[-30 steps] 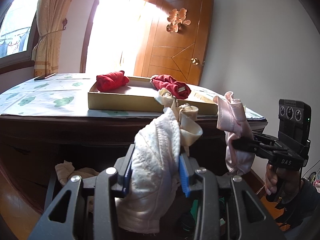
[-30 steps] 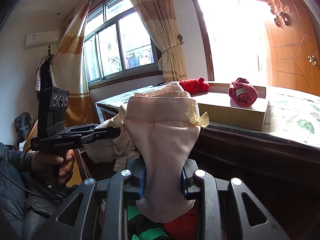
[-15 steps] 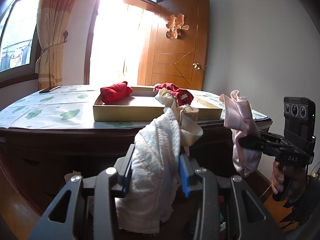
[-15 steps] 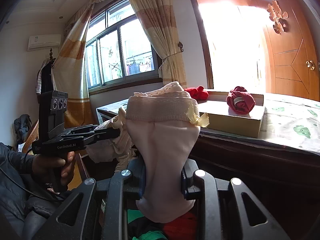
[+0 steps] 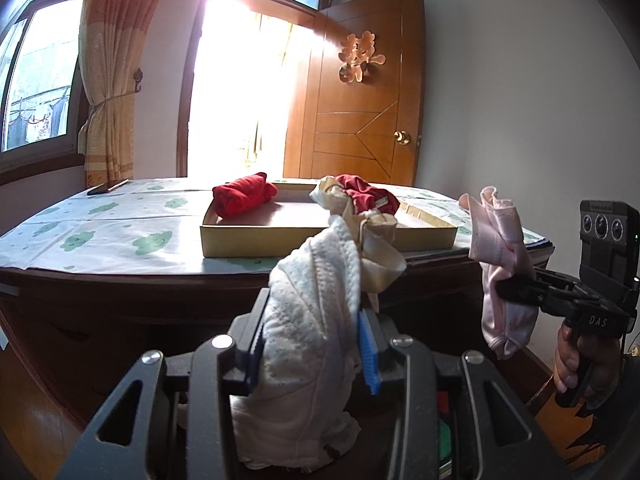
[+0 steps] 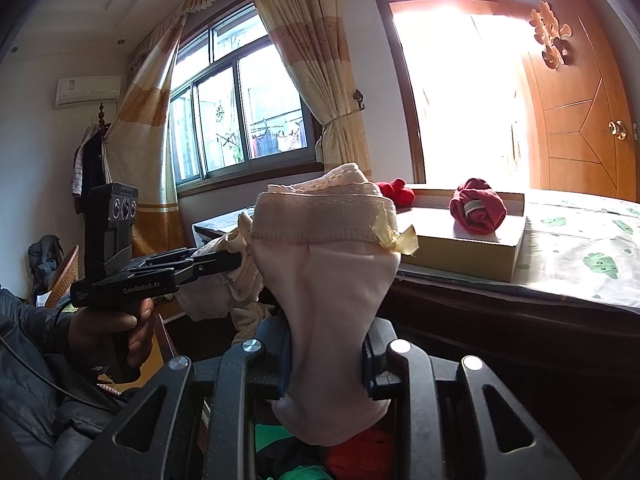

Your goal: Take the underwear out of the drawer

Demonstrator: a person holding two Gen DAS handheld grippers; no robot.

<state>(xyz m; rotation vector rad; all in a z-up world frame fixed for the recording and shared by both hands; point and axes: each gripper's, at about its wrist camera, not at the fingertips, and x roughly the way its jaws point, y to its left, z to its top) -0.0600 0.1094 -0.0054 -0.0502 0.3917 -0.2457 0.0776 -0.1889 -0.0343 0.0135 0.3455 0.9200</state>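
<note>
The left gripper is clamped on a bunched white lace undergarment with cream trim, held up in front of a dark wooden dresser. The right gripper is clamped on a pale pink pair of underwear with a beige elastic waistband, also raised before the dresser. On the dresser's leaf-patterned cloth sits a shallow tan cardboard tray holding two rolled red garments.

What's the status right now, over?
Left gripper shut on white underwear. Right gripper shut on pink underwear. Nothing blocking tray.
</note>
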